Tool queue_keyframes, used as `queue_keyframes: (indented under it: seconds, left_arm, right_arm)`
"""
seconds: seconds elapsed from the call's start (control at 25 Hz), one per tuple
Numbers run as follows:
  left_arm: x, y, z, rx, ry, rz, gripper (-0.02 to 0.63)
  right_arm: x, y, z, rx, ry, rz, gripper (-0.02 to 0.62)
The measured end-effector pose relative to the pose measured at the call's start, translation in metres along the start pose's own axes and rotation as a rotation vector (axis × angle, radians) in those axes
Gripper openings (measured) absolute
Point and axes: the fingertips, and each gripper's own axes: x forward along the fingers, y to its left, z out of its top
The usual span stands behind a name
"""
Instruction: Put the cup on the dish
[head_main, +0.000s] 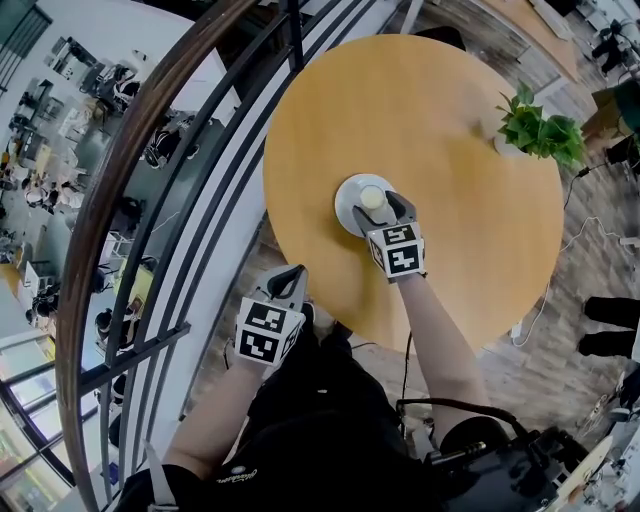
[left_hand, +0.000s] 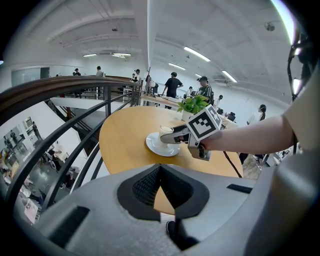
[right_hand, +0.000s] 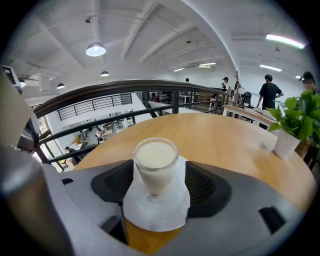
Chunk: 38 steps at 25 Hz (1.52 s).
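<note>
Clear glass cup (right_hand: 155, 165) of milky white liquid: upright on the white round dish (right_hand: 160, 215), roughly at its middle. The dish sits on the round light wooden table (head_main: 450, 110), a little left of the table's middle in the head view.

Your right gripper (right_hand: 158, 182): jaws spread wide, one on each side of the cup, low about its body. White dish shows between the glass and the right-hand pad (the left-hand pad is close to the glass, and contact there is hard to call). No squeeze visible; the cup stands on its own base.

Your left gripper (head_main: 290, 278): off the table, lower left of the dish in the head view, above your dark clothing. Its own view shows the jaws brought together at the tips, nothing between them.

Further out: green potted plant (head_main: 540, 128) in a white pot at the table's upper right edge. Dark curved railing (head_main: 140, 170) down the left of the frame.
</note>
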Motion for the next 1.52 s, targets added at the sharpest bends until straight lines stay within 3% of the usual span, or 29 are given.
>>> queue_keyframes:
  seconds: [0.56,0.96,1.52]
  left_arm:
    - [-0.006,-0.016,0.018,0.037,-0.032,-0.017,-0.002]
    - [-0.02,-0.037,0.07,0.103,-0.127,-0.042,-0.002]
    - [-0.065,-0.077,0.144,0.198,-0.312,-0.058,-0.002]
  right_arm:
    - [-0.043,0.007,0.0,0.033,-0.032,0.023,0.294]
    - [-0.133,0.035,0.05,0.08,-0.212,0.064,0.186]
    - [-0.241,0.066,0.094,0.156,-0.402,0.072,0.176]
